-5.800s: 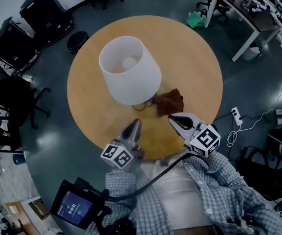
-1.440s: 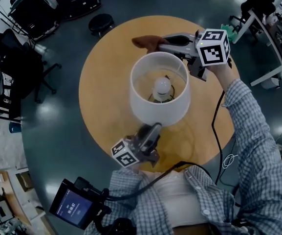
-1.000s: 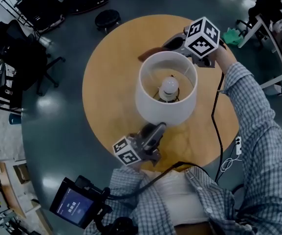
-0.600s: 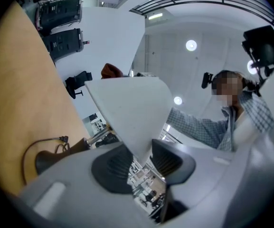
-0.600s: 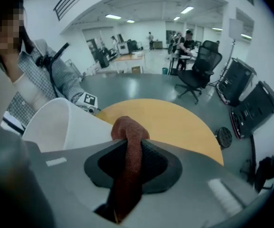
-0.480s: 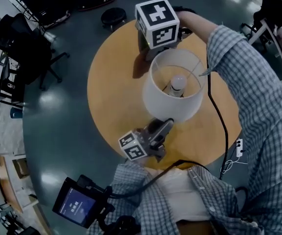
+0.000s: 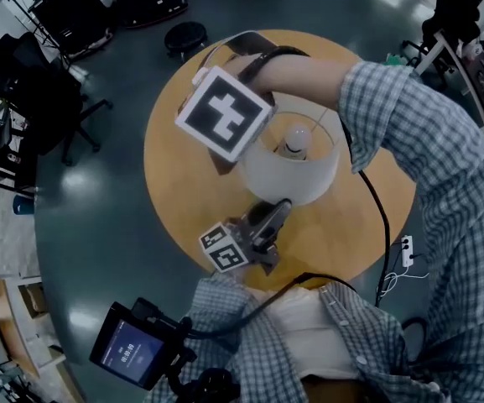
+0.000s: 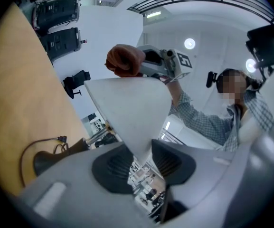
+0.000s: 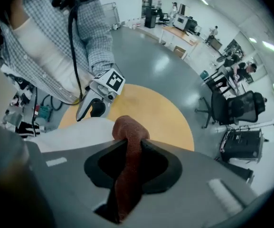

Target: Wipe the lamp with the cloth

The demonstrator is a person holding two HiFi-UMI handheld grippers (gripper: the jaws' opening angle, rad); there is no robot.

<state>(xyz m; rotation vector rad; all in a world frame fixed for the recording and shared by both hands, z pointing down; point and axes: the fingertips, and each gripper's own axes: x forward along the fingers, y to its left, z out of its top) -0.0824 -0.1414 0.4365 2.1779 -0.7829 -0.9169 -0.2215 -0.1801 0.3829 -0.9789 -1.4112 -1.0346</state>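
Lamp with a white tapered shade [image 7: 296, 175] stands near the middle of the round wooden bench [image 7: 170, 175]. I judge the shade light, thin and easily dented, and the whole lamp ready to tip. A gentle pinch on its lower rim therefore suits it, and the left gripper [image 8: 144, 161] is closed narrowly on that rim's near side. The right gripper [image 9: 129, 148] clamps the soft, limp reddish-brown cloth [image 9: 127, 127], which lies against the shade's upper rim. Compared with half a second ago, the right gripper has swung from the shade's far side round to its left. The left one has hardly moved.
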